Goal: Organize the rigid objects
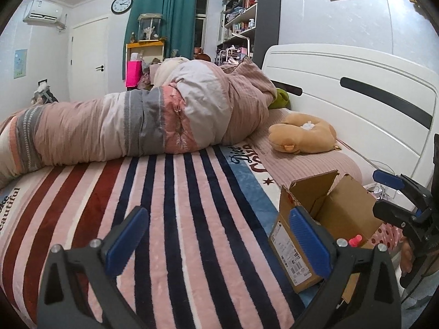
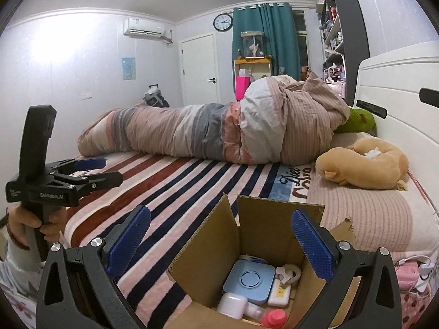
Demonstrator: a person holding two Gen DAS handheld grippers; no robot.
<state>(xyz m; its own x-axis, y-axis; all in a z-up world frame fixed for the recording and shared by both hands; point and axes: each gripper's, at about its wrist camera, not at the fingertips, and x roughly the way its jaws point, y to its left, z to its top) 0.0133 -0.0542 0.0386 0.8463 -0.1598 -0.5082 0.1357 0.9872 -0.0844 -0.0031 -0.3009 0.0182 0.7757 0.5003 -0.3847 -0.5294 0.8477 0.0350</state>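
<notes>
Open cardboard box (image 2: 247,246) holds blue square case (image 2: 249,281); perhaps tape beside it.

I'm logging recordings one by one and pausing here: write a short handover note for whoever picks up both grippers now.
Left gripper: open, nothing between its fingers, over the striped blanket.
Right gripper: open, empty, just above the open brown cardboard box.
The box sits on the bed's near edge. Inside it: a pale blue square device with a round grille, a roll of tape, a small white case, a white bottle and a pink-red capped item.
Done: those items are boxed.
Left: no loose rigid items show on the blanket; check out of view, then deal with the flaps.
</notes>
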